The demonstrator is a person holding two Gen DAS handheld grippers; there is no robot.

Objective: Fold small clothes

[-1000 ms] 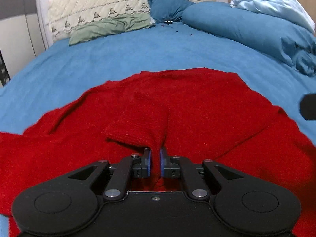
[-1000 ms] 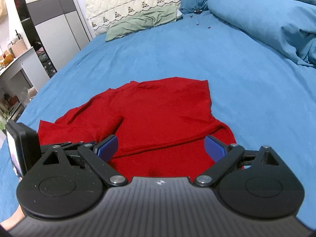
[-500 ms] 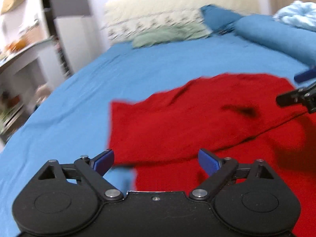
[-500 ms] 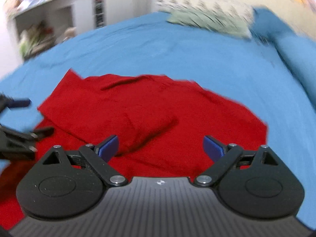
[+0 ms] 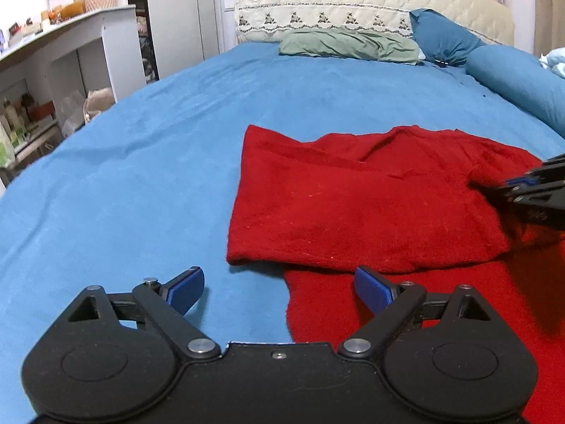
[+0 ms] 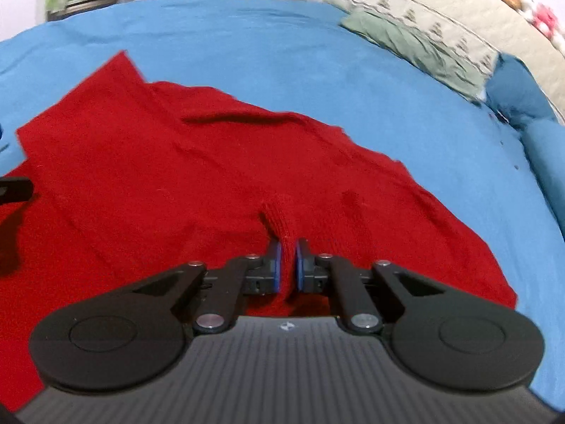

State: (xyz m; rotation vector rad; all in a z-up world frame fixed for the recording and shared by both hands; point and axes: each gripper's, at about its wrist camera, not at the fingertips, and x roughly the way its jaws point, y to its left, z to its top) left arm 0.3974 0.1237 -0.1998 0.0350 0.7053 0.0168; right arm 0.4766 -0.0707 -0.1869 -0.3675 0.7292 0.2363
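Note:
A red knitted sweater (image 5: 370, 205) lies on the blue bed sheet (image 5: 141, 176), with one part folded over the rest. My left gripper (image 5: 279, 291) is open and empty, low over the sweater's near left edge. My right gripper (image 6: 287, 259) is shut on a pinched ridge of the red sweater (image 6: 141, 162) near its middle. The right gripper also shows at the right edge of the left wrist view (image 5: 529, 190).
A green pillow (image 5: 349, 44) and a dark blue pillow (image 5: 441, 39) lie by the cream headboard (image 5: 370, 3). A rolled blue duvet (image 5: 519, 84) lies at the right. White shelves (image 5: 53, 63) stand left of the bed.
My left gripper let go of the sweater, opened and swung to its left edge. My right gripper moved in over the sweater and shut on a fold of it.

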